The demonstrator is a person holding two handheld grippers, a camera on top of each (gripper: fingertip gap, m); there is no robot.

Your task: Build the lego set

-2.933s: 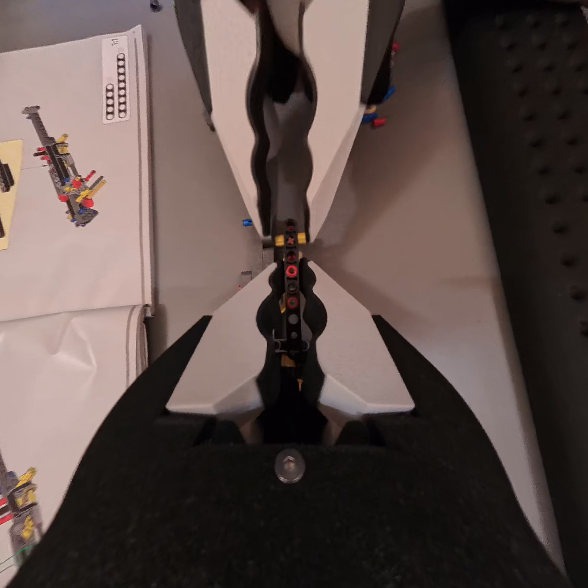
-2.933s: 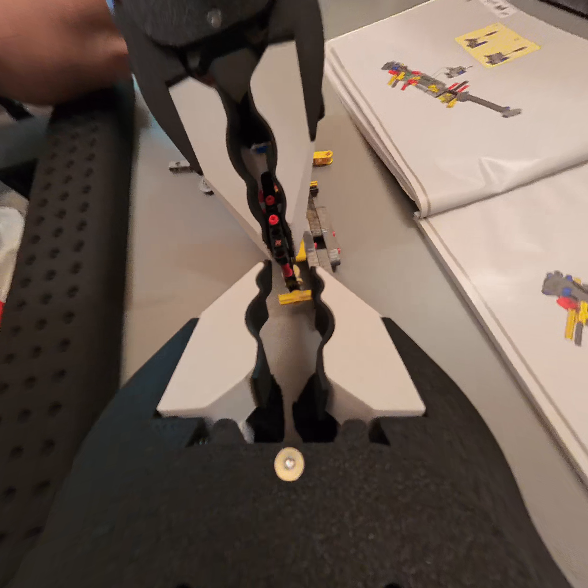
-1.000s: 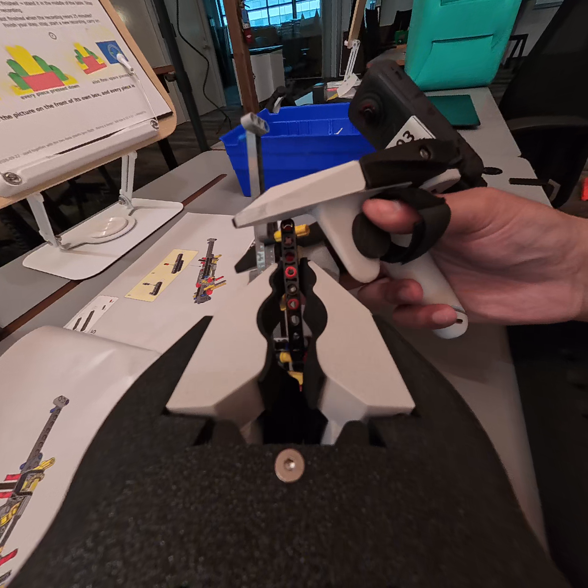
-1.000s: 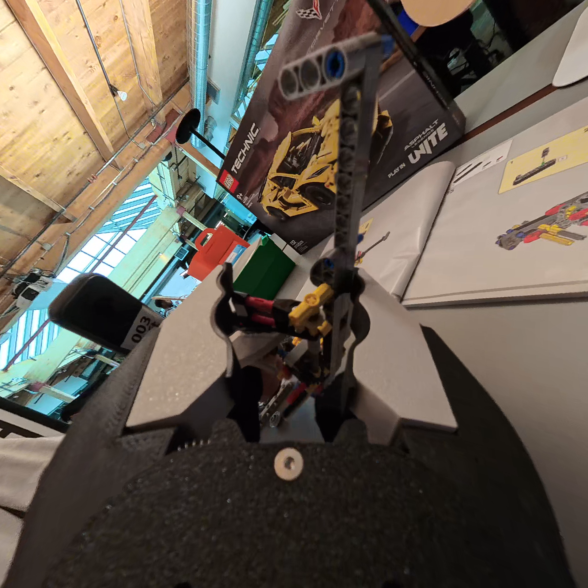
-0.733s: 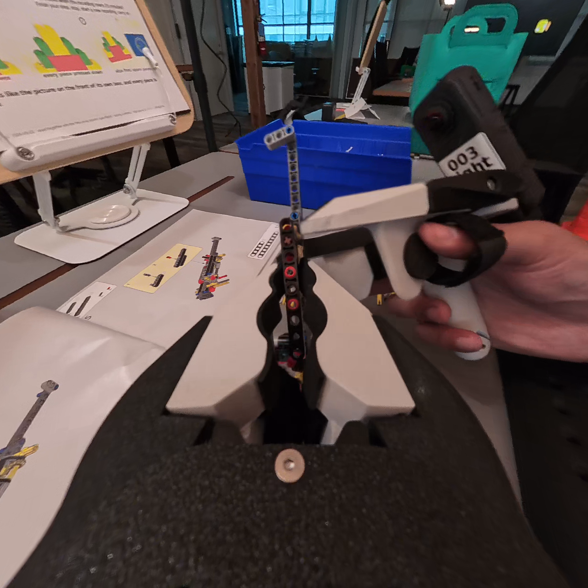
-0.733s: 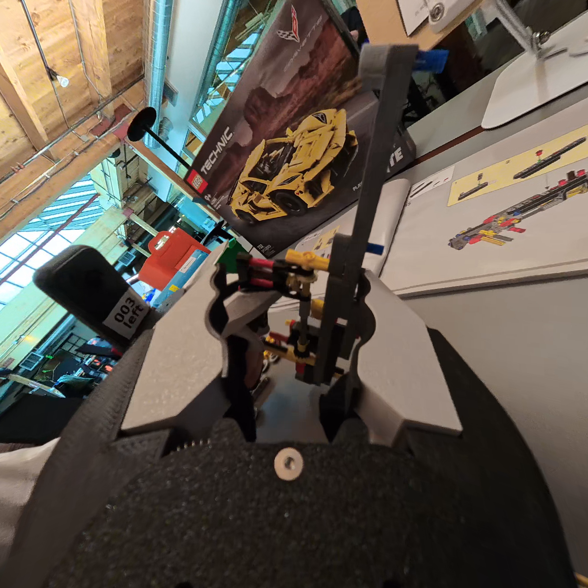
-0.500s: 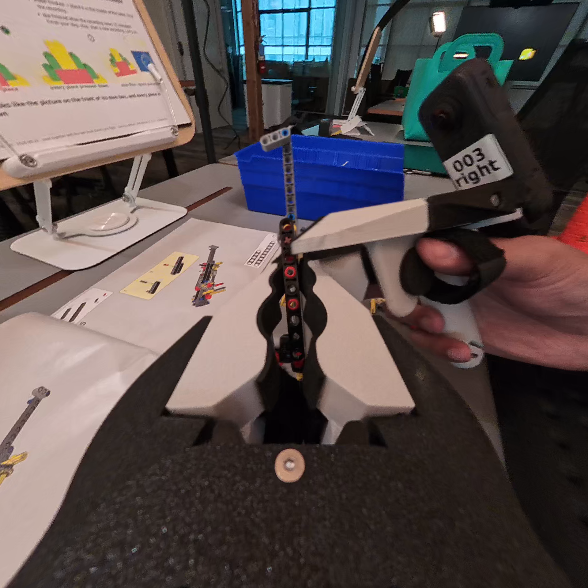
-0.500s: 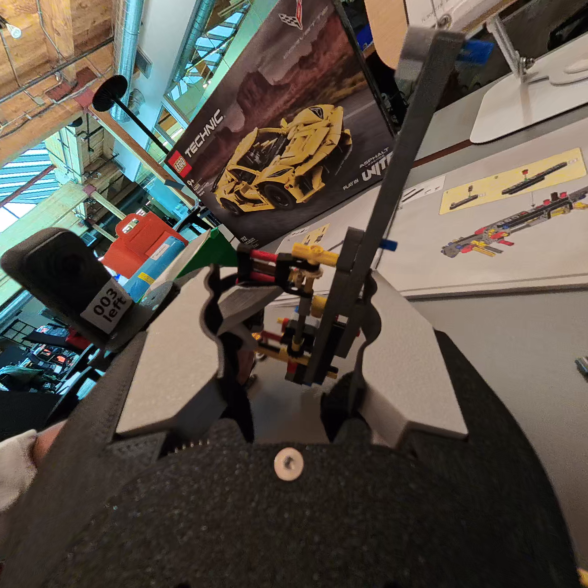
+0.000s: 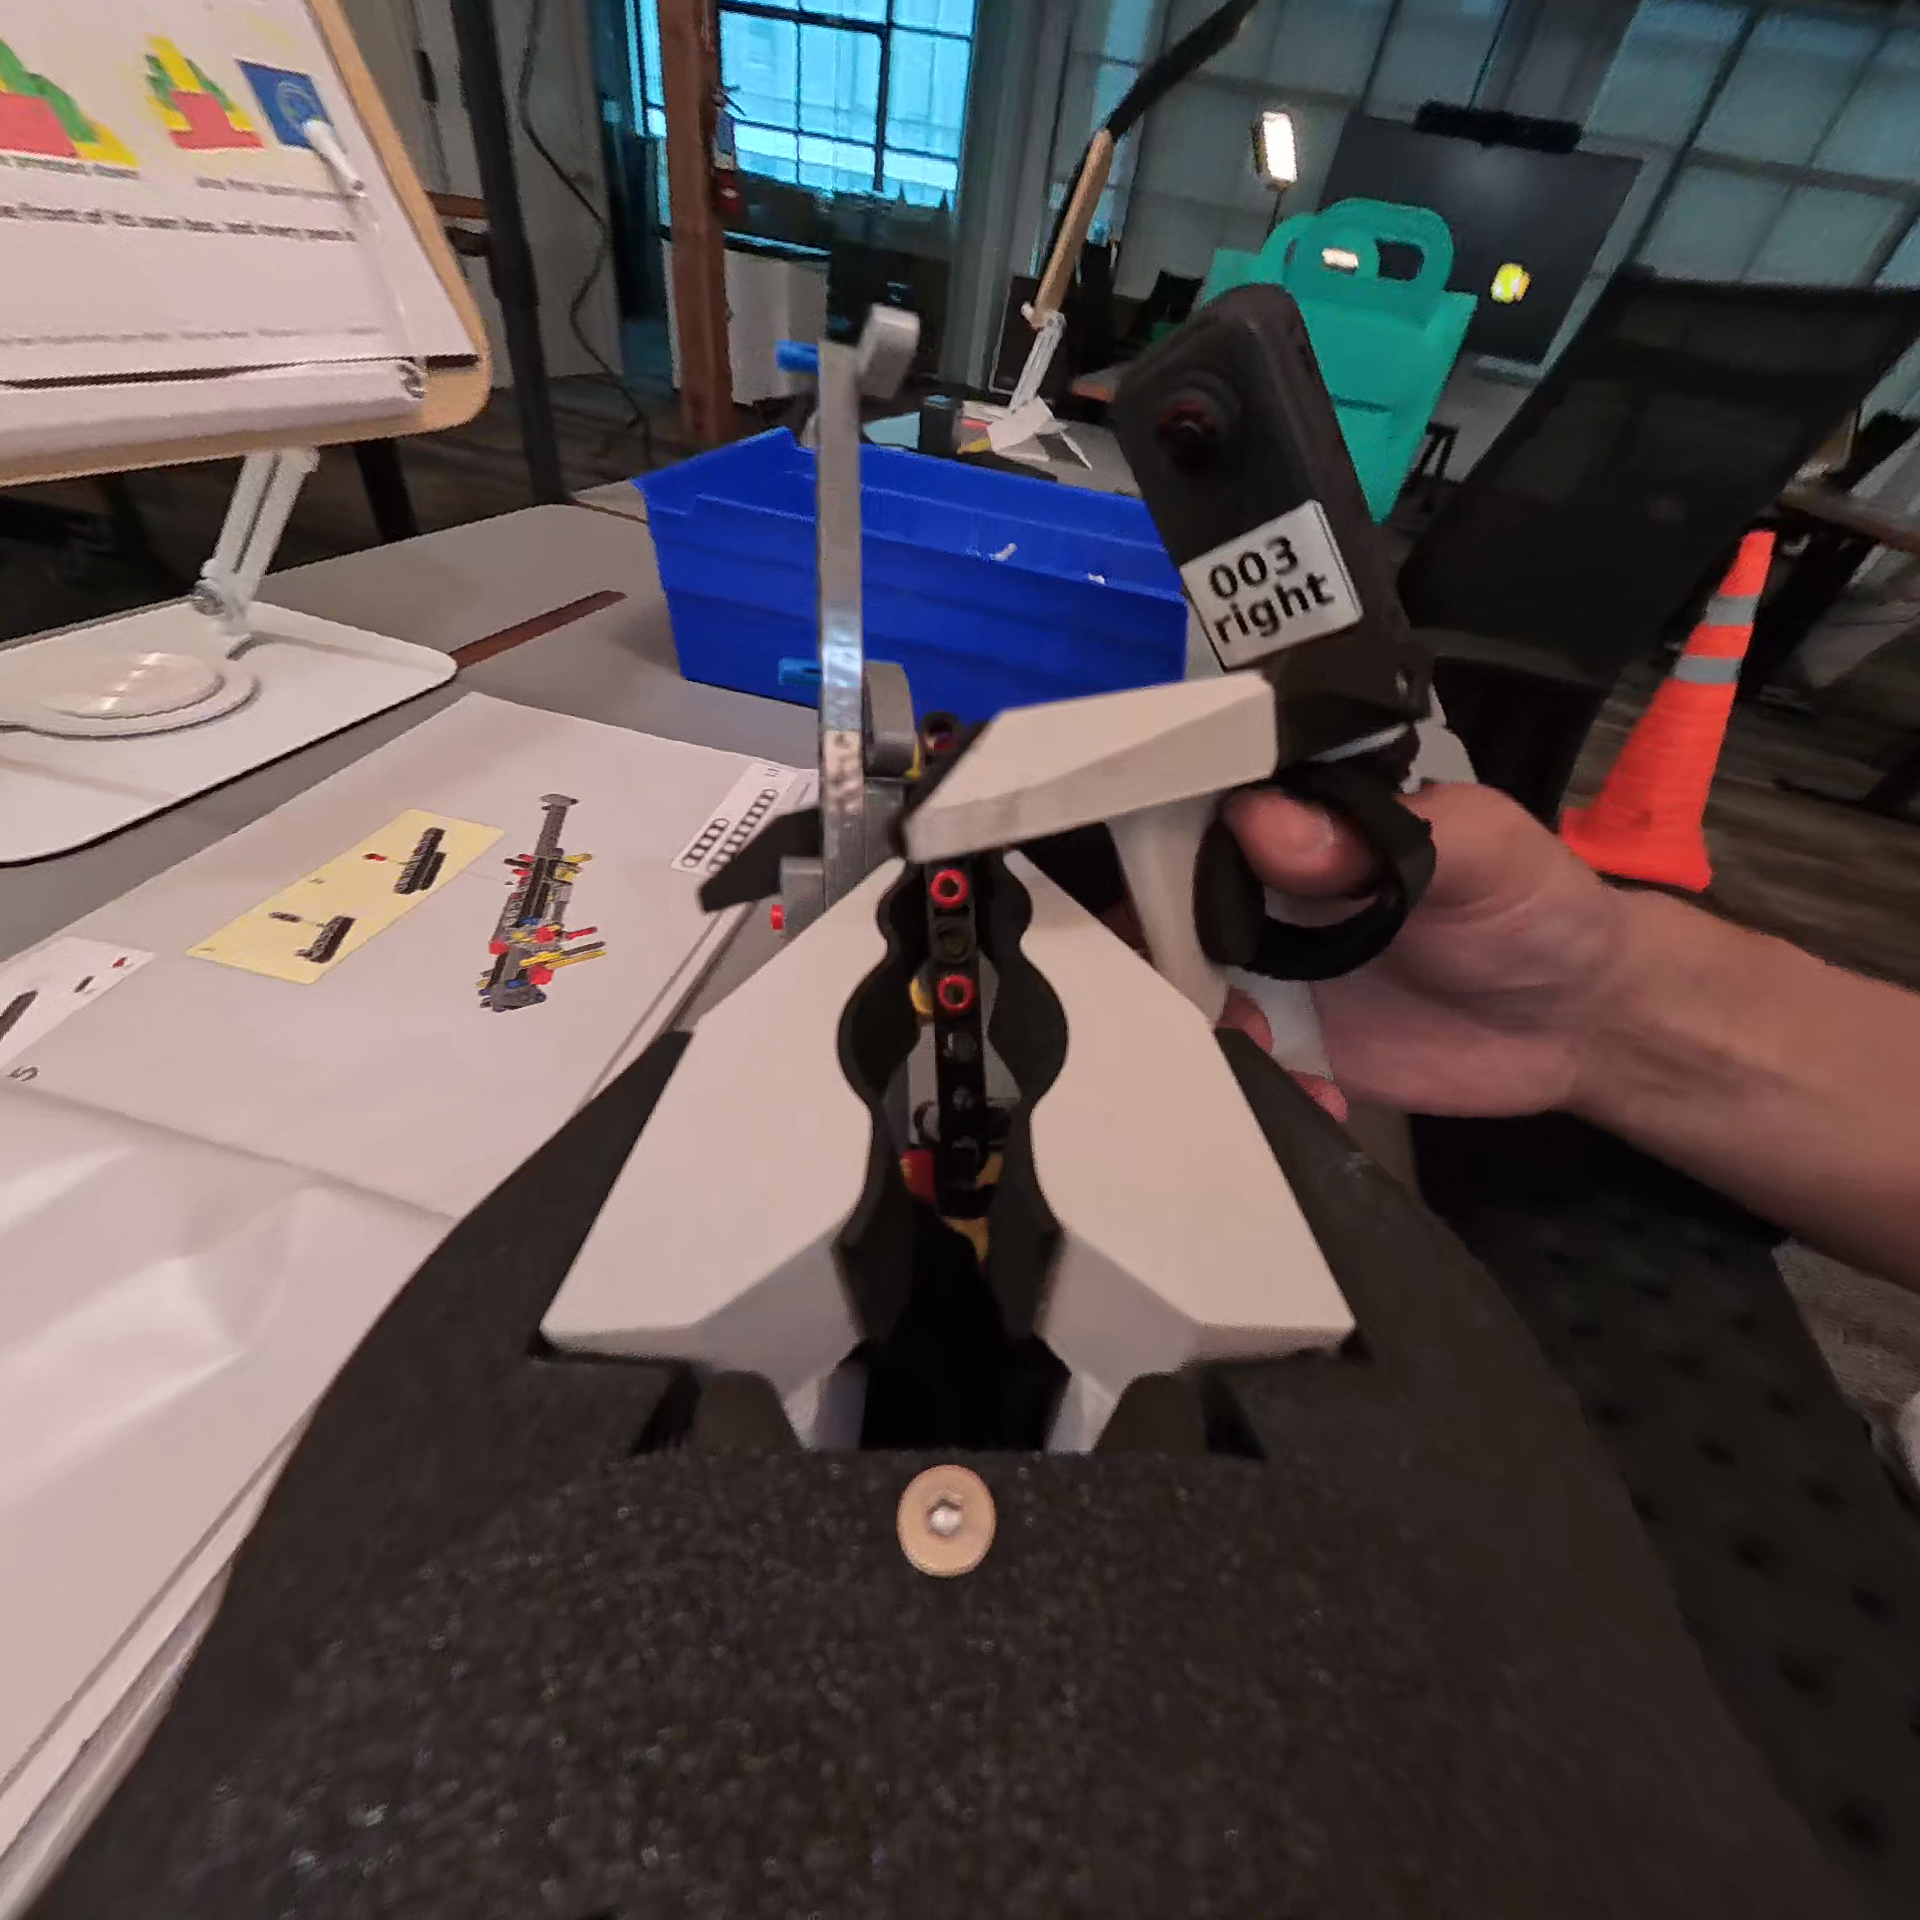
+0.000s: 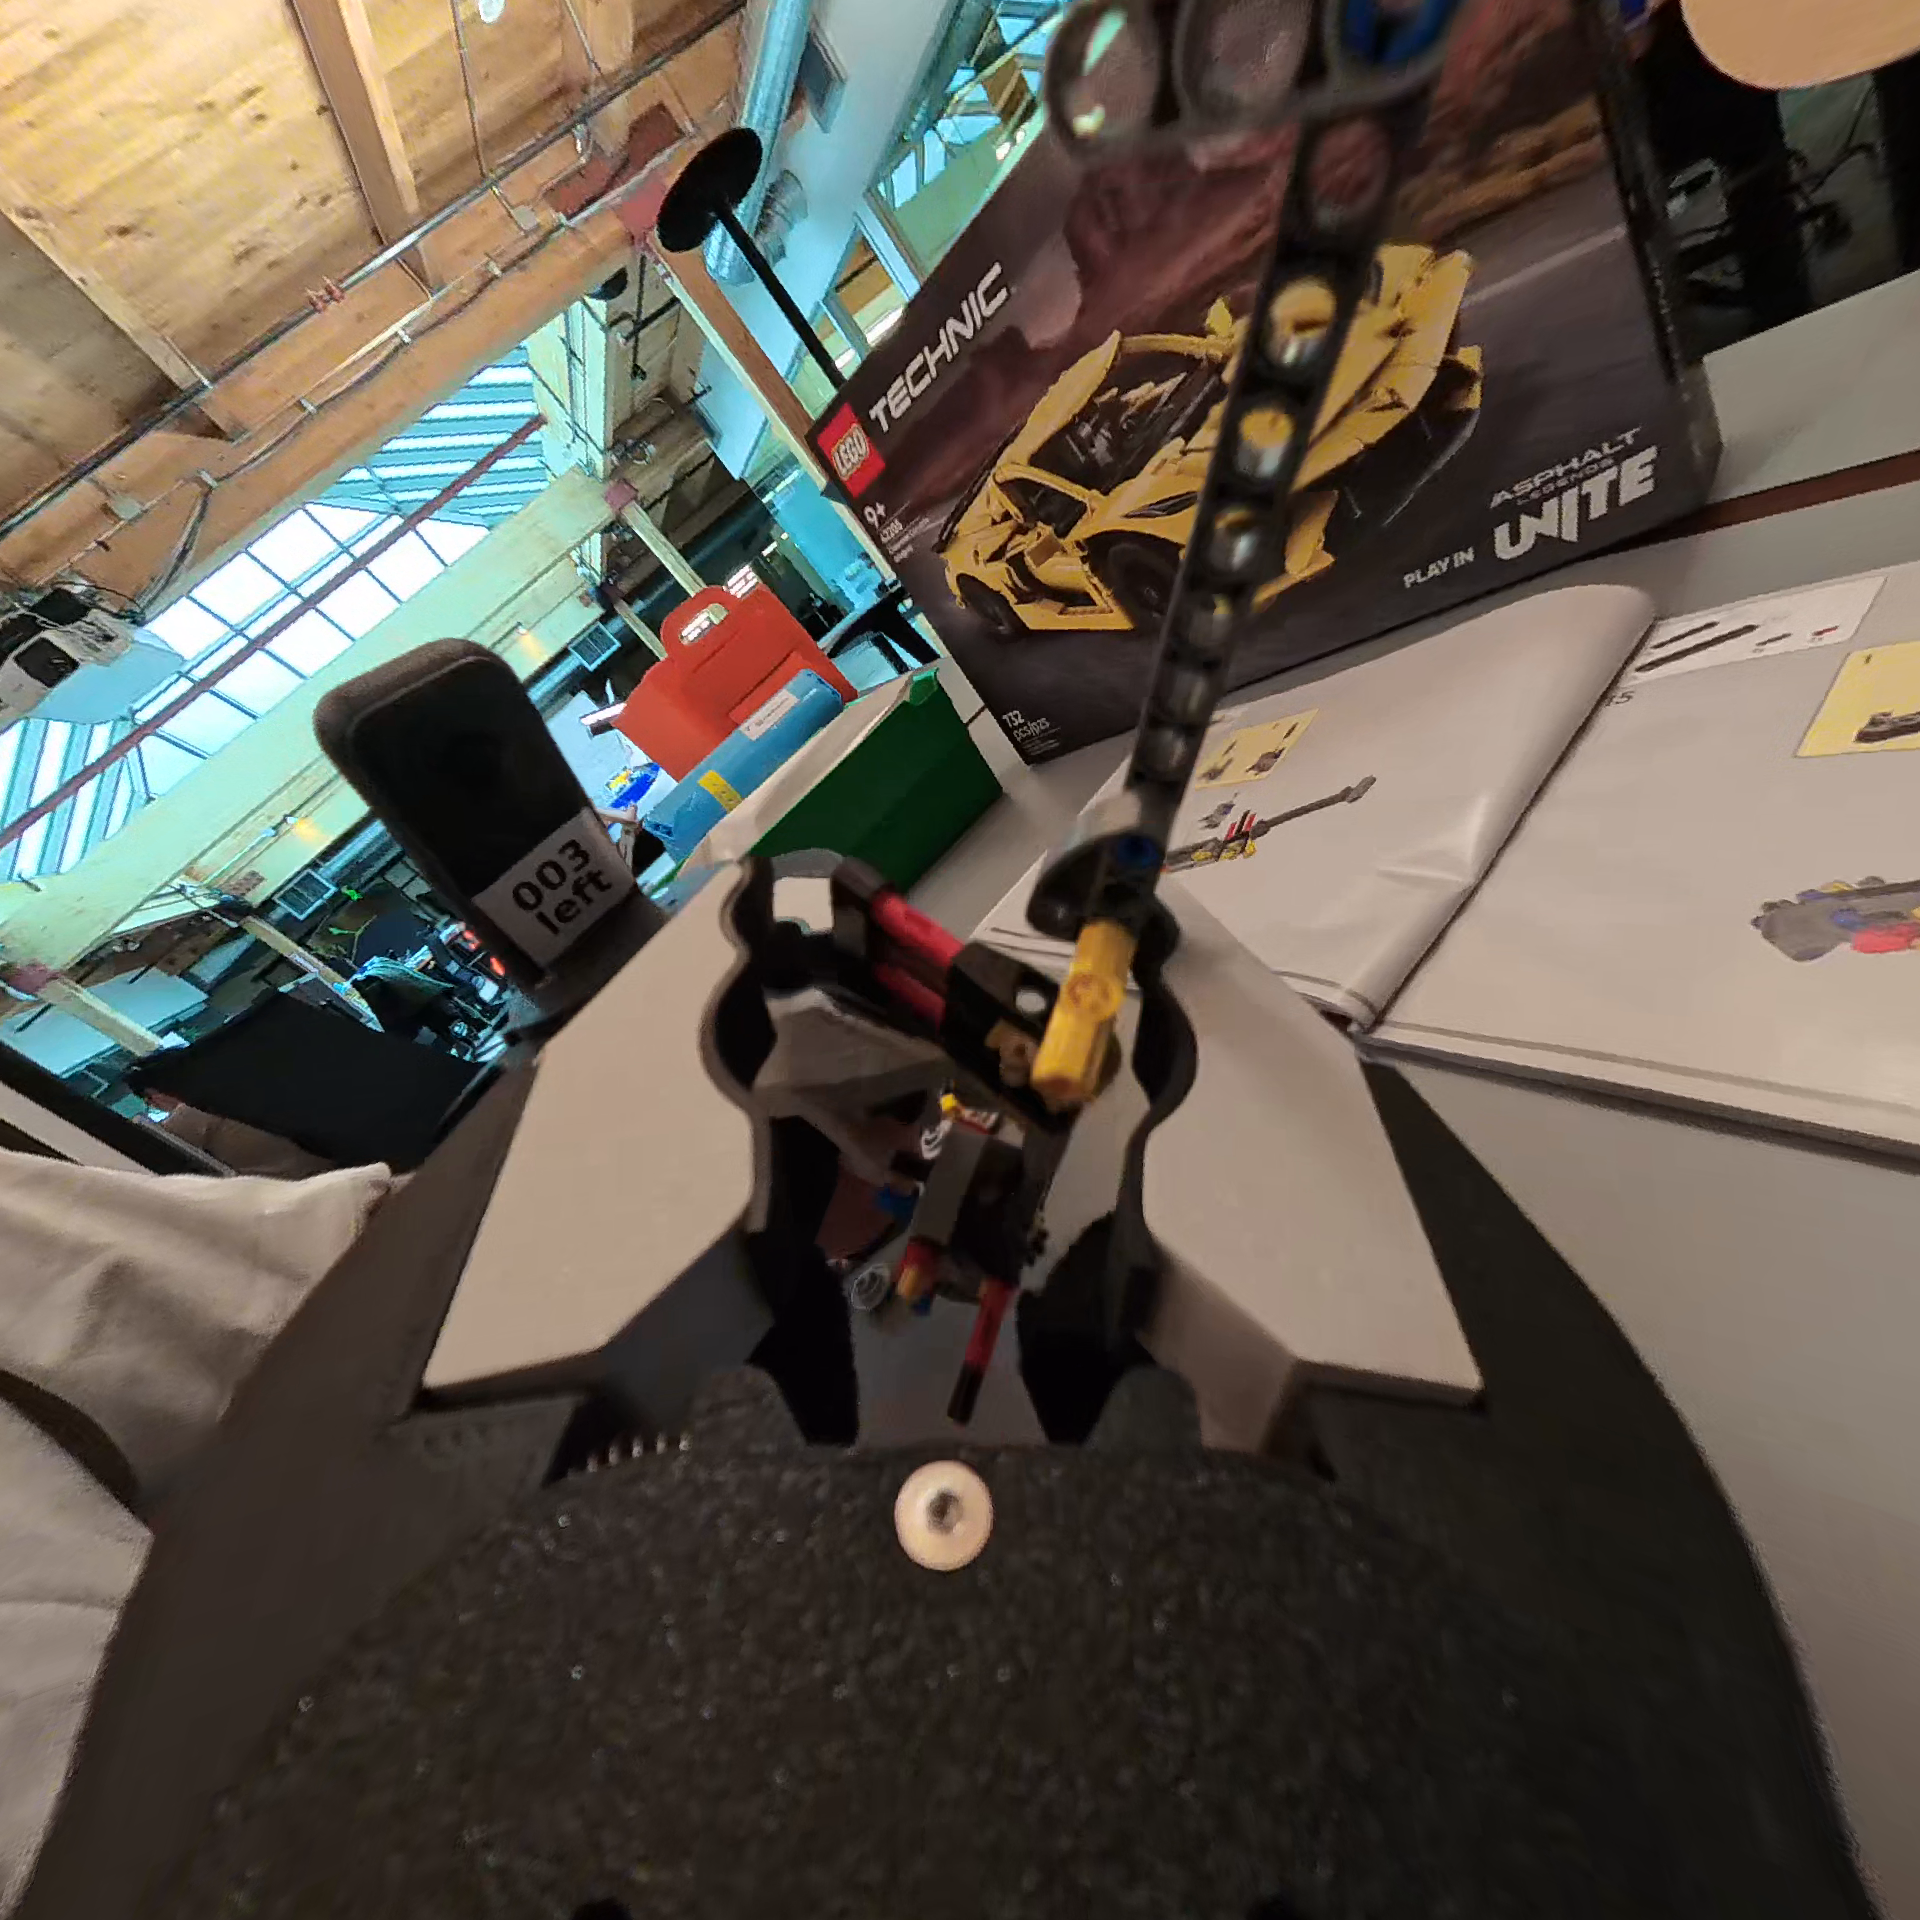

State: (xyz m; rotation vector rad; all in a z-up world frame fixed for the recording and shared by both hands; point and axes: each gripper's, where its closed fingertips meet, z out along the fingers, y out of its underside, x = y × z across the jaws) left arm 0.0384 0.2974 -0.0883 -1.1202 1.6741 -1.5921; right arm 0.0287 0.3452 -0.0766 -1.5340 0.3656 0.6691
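Grippers meet in mid-air above the counter, sharing one lego assembly just this side of the open instruction booklet. The left gripper has its fingers pressed onto the black beam studded with red pins. The right gripper, held in a person's hand, has its fingers only partly closed, the long grey beam lying against the right-hand finger; whether both fingers truly pinch it is hard to tell through the blur. That grey beam rises upright, on the booklet side of the black beam.

Doing this joining step well probably means keeping the left grip steady as an anchor, lining the pins up squarely with the beam holes, and pressing straight along the pins rather than twisting, since the long grey beam gives leverage that could pry seated parts loose.
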